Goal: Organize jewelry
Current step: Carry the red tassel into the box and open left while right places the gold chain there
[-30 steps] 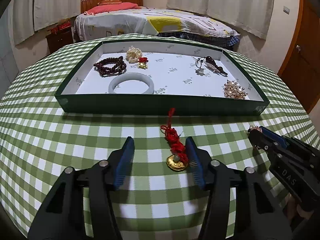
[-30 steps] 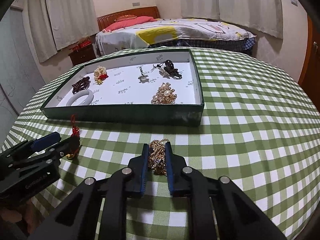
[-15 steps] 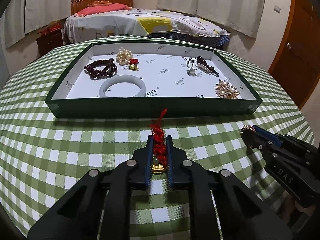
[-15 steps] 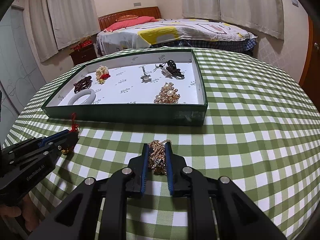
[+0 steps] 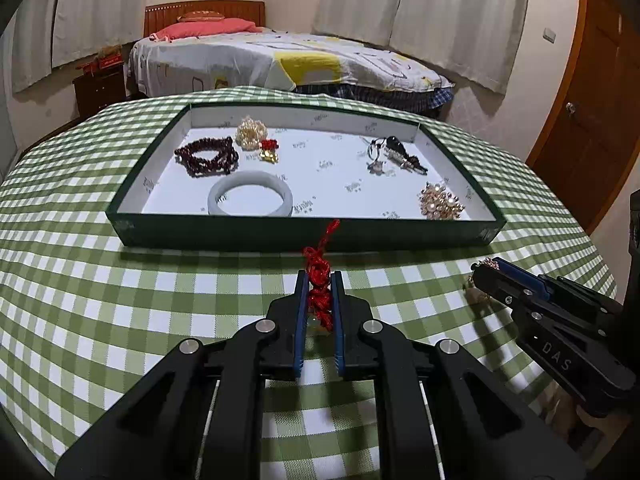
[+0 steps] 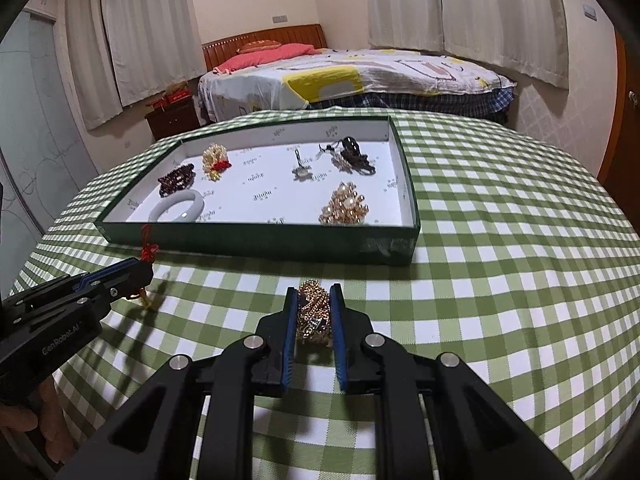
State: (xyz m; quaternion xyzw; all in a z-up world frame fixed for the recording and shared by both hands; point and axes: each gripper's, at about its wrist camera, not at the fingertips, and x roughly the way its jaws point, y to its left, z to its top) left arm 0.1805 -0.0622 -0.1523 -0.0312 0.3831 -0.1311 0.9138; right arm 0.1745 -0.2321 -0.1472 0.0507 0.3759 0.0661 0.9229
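Note:
My left gripper is shut on a red knotted cord charm, whose gold pendant hangs low between the pads; its red tail sticks up toward the tray. The same charm shows in the right wrist view, in the left gripper at the left. My right gripper is shut on a bunched gold chain. It appears in the left wrist view as the right gripper at the right. Both sit just in front of the green tray with its white floor.
The tray holds a dark red bead bracelet, a pale jade bangle, a pearl cluster, a gold pearl brooch and dark hair clips. A green checked cloth covers the round table. A bed stands behind.
My left gripper has closed around the red cord charm and lifted it slightly off the cloth. The right gripper has stayed shut on the gold chain.

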